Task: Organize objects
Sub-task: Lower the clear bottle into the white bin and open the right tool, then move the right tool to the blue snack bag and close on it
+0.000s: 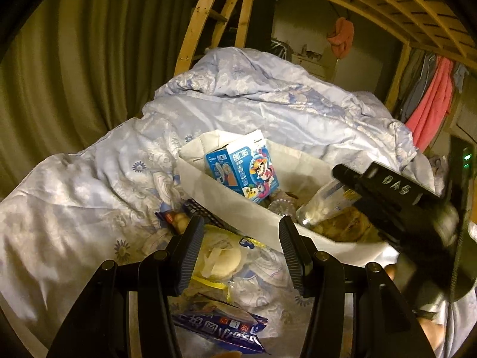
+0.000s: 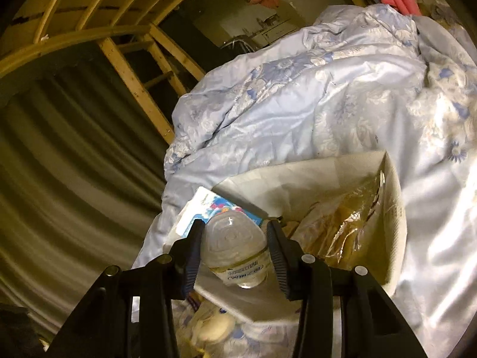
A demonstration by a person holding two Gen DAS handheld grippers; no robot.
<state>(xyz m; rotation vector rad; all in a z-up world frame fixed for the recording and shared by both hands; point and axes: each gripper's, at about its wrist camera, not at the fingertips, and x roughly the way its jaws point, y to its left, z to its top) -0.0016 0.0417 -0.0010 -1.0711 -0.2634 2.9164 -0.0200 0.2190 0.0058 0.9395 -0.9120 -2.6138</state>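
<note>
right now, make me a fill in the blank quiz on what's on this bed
The right gripper has its jaws around a clear plastic ____.
The blue carton stands inside the white ____.
The box sits on a floral ____.
The left gripper holds ____.

Missing words: bottle; box; quilt; nothing

We hold the left gripper (image 1: 240,250) pointing down at a slant, its two fingers (image 1: 190,253) set apart with nothing pressed between the pads. We hold the right gripper (image 2: 235,256) pointing down at a shallower slant; its fingers (image 2: 193,256) stand one on each side of a clear plastic bottle (image 2: 235,253), against its sides. In the left wrist view the right gripper's black body enters from the right edge.
</note>
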